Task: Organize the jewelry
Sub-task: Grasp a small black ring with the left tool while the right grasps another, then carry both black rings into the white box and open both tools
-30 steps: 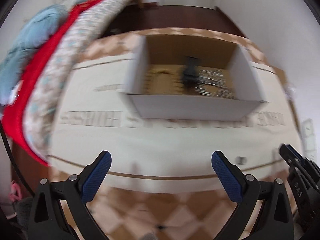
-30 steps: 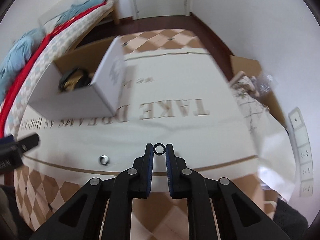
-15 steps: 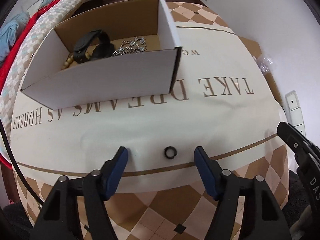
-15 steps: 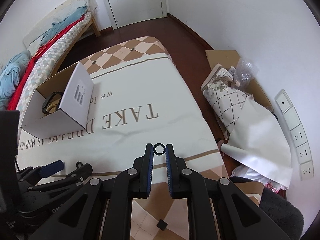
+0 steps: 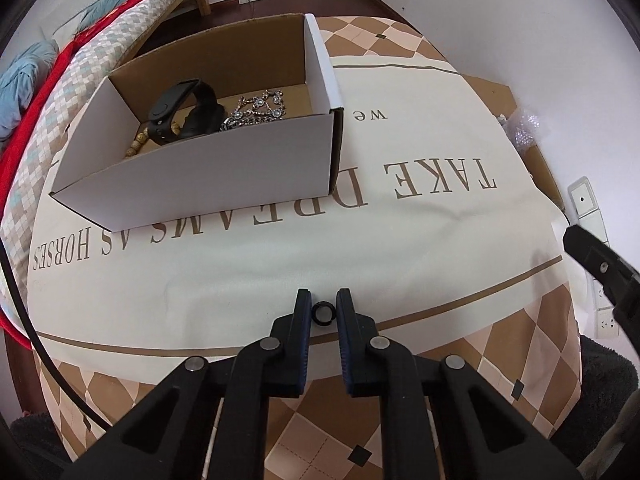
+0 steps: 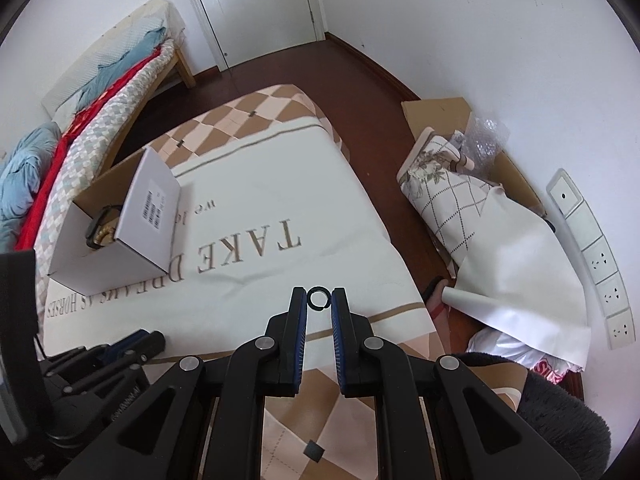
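Cream cloth printed "TAKE DREAMS AS HORSES" covers the bench. On it, far left, stands an open cardboard box holding a black watch, a silver chain necklace and wooden beads (partly hidden). Left hand-held gripper is nearly closed, pinching a dark ring at the cloth's near edge. Right hand-held gripper, raised above the cloth, pinches another black ring at its tips.

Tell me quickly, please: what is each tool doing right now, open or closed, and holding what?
Left tool: closed on a dark ring that lies on the cloth.
Right tool: closed on a black ring, held at the fingertips.
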`<control>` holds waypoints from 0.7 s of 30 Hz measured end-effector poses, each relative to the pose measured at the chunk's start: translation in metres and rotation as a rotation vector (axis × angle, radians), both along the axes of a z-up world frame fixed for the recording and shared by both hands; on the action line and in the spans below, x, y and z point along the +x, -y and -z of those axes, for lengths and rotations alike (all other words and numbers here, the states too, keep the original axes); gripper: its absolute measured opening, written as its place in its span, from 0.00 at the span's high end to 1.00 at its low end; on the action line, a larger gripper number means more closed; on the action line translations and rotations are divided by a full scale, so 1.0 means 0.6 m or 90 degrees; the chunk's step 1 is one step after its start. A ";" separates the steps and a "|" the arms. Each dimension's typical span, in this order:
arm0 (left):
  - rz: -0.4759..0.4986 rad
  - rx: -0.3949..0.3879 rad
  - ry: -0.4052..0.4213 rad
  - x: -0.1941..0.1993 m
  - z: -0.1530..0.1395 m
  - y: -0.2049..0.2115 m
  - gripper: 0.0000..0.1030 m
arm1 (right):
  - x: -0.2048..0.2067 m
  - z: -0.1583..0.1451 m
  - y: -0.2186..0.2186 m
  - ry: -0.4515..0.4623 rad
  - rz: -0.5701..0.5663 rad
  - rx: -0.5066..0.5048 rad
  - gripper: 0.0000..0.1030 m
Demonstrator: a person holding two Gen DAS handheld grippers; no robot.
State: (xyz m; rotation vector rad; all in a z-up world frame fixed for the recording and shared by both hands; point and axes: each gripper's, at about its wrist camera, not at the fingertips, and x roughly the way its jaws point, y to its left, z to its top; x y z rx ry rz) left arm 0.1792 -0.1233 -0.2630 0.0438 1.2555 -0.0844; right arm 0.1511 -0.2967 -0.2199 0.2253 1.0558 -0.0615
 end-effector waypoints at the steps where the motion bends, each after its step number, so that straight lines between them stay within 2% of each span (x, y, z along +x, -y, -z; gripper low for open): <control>1: 0.000 0.000 0.003 -0.002 -0.002 -0.003 0.90 | 0.000 -0.005 -0.002 0.004 -0.002 0.002 0.87; 7: -0.002 -0.009 0.020 -0.006 -0.031 -0.020 0.91 | 0.000 -0.032 -0.014 0.027 -0.014 0.015 0.87; 13: -0.030 -0.058 0.055 0.004 -0.130 -0.095 0.90 | 0.018 -0.076 -0.041 0.050 -0.054 0.047 0.88; 18: -0.068 -0.058 0.092 0.059 -0.207 -0.183 0.90 | 0.074 -0.115 -0.094 0.066 -0.115 0.101 0.88; 21: -0.088 -0.044 0.098 0.111 -0.223 -0.232 0.90 | 0.125 -0.124 -0.141 0.052 -0.156 0.147 0.88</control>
